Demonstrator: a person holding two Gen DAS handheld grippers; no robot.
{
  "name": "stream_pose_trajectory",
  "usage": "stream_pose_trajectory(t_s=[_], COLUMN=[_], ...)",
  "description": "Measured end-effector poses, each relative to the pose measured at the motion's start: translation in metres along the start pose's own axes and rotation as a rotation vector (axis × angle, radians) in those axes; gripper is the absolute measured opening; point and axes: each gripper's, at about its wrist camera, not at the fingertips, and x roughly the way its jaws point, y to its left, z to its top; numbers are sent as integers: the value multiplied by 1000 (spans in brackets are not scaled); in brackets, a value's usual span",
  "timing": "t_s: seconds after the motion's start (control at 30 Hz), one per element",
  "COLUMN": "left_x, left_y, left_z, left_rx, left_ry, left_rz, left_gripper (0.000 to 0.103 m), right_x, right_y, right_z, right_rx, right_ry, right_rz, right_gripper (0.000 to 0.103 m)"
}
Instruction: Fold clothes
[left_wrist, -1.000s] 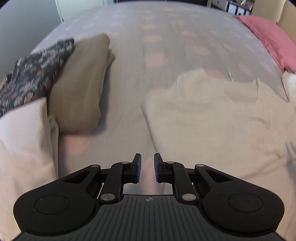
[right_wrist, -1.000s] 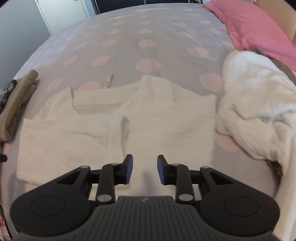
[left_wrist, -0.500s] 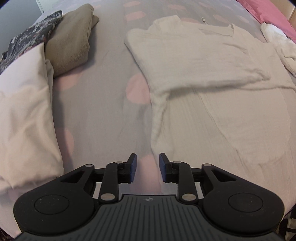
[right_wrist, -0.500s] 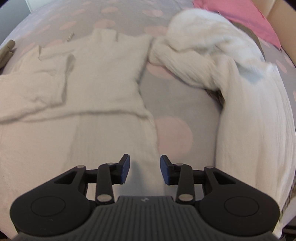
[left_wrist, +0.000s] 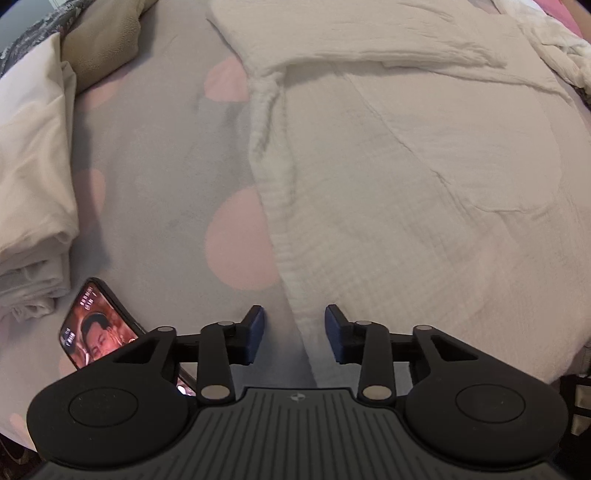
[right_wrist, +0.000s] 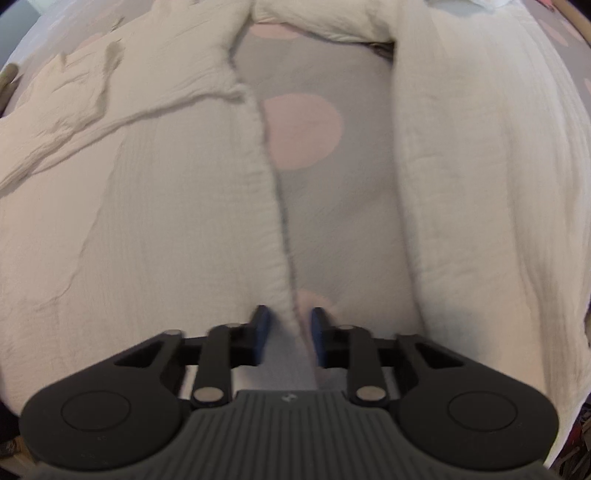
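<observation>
left claw (left_wrist: 294, 334): jaws apart, closing, over shirt (left_wrist: 406, 221) hem | right claw (right_wrist: 287, 334): closing, straddles hem, not pinched | phone (left_wrist: 94, 326) text unreadable

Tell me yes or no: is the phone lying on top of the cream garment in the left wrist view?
No. The phone lies on the bedsheet, apart from the garment.

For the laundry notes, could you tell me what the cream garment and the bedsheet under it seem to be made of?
The cream garment looks like a soft, matte crinkled cotton gauze: fine ribbed puckers run across it and its edges roll thickly. The bedsheet looks like a smooth, flat woven fabric, grey with printed pink dots, with no sheen; the exact fibre cannot be told.
</observation>
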Motion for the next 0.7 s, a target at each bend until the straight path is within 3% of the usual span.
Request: stream_pose_trajectory(t_s=[0.07,0.13,0.53,0.7], left_x=[-2,-5,-76,-89], left_y=[-5,-9,43,57], left_z=[-2,-4,26,47], left_rx=[20,37,-166,-216], left_ry=[-1,-17,-237,-320], left_rz=[-16,-9,-98,-69], left_gripper=[10,4,2,2], right_x=[-5,-12,-78,-89], right_y=[10,20,-13,-8], right_z=[-4,-6,28,48], right_rx=[-34,-67,132,142], right_ry=[-11,-42,-289,-382], right_rz=[12,-3,102,102], right_gripper=[5,5,4,4])
